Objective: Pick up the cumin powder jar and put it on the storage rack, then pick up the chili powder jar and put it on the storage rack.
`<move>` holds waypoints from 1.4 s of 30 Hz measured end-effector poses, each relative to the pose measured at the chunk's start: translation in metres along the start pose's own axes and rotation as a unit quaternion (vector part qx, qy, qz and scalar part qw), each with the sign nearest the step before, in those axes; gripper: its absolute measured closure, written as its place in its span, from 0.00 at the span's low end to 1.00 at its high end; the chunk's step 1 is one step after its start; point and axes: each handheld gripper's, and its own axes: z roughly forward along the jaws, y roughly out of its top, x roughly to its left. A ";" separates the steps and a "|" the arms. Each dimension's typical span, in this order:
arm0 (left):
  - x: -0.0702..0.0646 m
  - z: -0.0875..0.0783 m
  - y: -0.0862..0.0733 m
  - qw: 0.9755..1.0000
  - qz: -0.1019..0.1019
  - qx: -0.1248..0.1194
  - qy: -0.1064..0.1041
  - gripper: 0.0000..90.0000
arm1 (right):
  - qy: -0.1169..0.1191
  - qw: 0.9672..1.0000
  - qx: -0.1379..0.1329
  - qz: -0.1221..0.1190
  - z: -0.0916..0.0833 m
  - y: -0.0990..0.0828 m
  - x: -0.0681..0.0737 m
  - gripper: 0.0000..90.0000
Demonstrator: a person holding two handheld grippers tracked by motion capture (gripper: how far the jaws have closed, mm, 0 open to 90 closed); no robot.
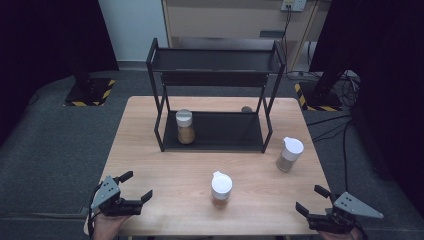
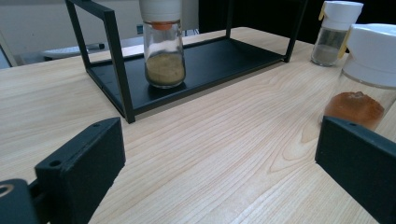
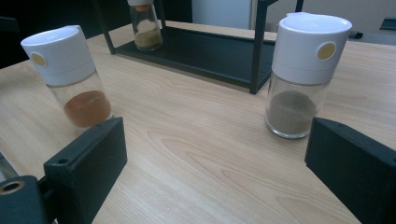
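Both claws released: left gripper, right gripper. Orange spice jar looks glassy, slippery, fragile; grab its body below the cap.

**White caps, warm powders on pale wood**

A light, honey-toned wooden table with darker streaked grain carries a matte black two-tier rack. Three clear glass shakers wear white caps: one on the rack's lower shelf holds tan-yellow powder under an orange collar, the middle jar shows rust-orange spice, and the right jar grey-brown powder. Small pale-yellow dots mark two caps in the right gripper view. The left gripper and right gripper are black, each topped with a grey triangular plate. Yellow-and-black hazard stripes edge dark stands on grey carpet.
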 end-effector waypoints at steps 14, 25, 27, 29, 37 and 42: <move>-0.005 0.002 0.000 1.000 0.018 0.016 0.015 0.00 | 0.001 1.000 -0.001 0.000 -0.001 0.000 0.000 0.07; -0.003 0.001 0.000 1.000 0.017 0.015 0.009 0.00 | 0.002 1.000 -0.001 0.000 -0.001 0.000 0.000 0.07; -0.002 0.002 -0.001 1.000 0.017 0.014 0.006 0.00 | 0.002 1.000 -0.001 0.000 -0.001 0.000 0.000 0.07; -0.002 0.002 -0.001 1.000 0.017 0.015 0.005 0.00 | 0.001 1.000 -0.002 0.000 -0.001 0.000 0.000 0.07; 0.000 0.003 -0.002 1.000 0.015 0.012 -0.002 0.00 | -0.001 1.000 -0.001 -0.001 -0.001 0.000 0.001 0.07; 0.001 0.003 -0.002 1.000 0.014 0.012 -0.005 0.00 | -0.003 1.000 -0.002 -0.004 -0.001 0.000 0.002 0.07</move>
